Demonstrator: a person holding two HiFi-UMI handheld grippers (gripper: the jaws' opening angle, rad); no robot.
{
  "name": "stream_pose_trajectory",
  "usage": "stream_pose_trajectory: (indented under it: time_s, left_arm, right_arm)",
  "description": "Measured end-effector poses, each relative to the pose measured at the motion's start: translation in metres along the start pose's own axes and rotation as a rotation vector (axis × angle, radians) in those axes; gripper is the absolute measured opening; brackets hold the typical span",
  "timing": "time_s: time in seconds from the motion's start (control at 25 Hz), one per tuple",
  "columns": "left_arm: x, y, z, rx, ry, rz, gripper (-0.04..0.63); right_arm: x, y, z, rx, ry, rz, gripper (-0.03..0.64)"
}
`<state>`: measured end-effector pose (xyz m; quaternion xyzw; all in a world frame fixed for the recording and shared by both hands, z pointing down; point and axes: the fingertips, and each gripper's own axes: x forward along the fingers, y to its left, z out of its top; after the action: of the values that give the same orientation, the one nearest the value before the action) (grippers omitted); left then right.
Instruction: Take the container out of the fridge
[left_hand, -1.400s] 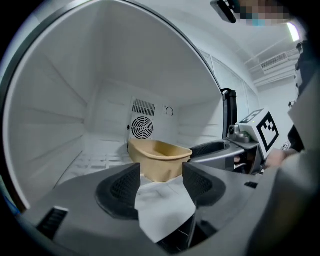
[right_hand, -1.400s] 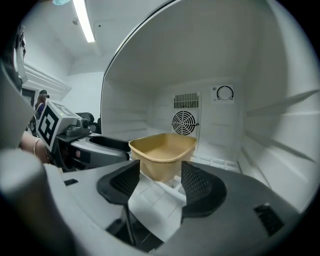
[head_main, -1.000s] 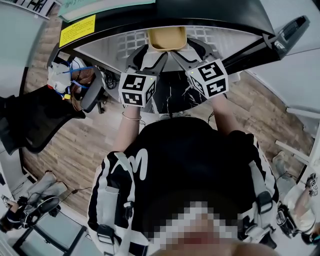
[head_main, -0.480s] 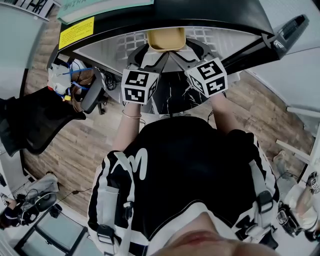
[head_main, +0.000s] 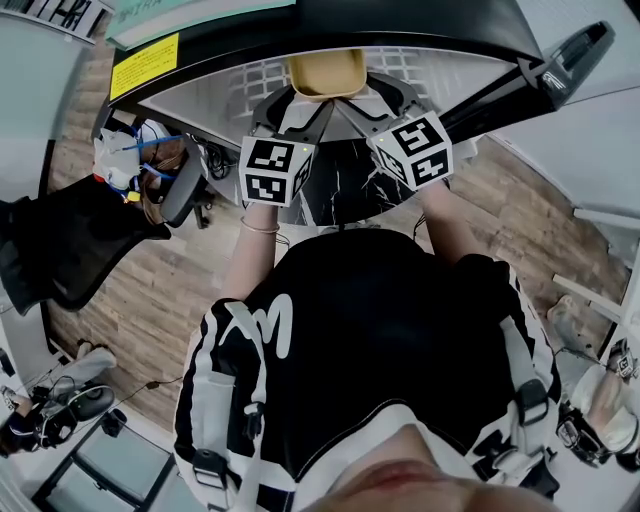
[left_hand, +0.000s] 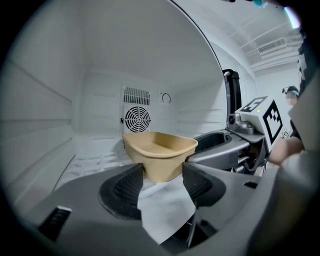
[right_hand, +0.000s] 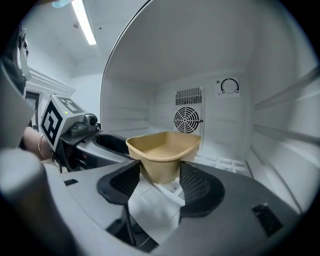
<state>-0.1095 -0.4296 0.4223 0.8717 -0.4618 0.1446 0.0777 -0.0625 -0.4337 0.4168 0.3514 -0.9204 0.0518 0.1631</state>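
Observation:
A tan, open-topped container sits at the mouth of the white fridge. Both grippers hold it from opposite sides. In the left gripper view the container fills the gap between the pads, and my left gripper is shut on its lower wall. The right gripper view shows the same container, with my right gripper shut on its base. From the head view, the left gripper and right gripper meet under the container. Whether it rests on the shelf is hidden.
The fridge's back wall carries a round fan grille and a dial. Ribbed side walls stand close on either side. The black fridge door hangs open at the right. A black office chair stands on the wood floor at the left.
Both grippers stay shut on the container. They and the container have shifted very slightly up and left in the head view.

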Motion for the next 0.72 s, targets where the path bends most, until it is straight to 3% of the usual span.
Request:
stream_pose_trajectory:
  time_s: [0.72]
  left_arm:
    - [-0.018,-0.016,0.006,-0.015,-0.074,0.059,0.247]
  right_arm:
    - [-0.019,0.01,0.005,-0.002,-0.081,0.03,0.249]
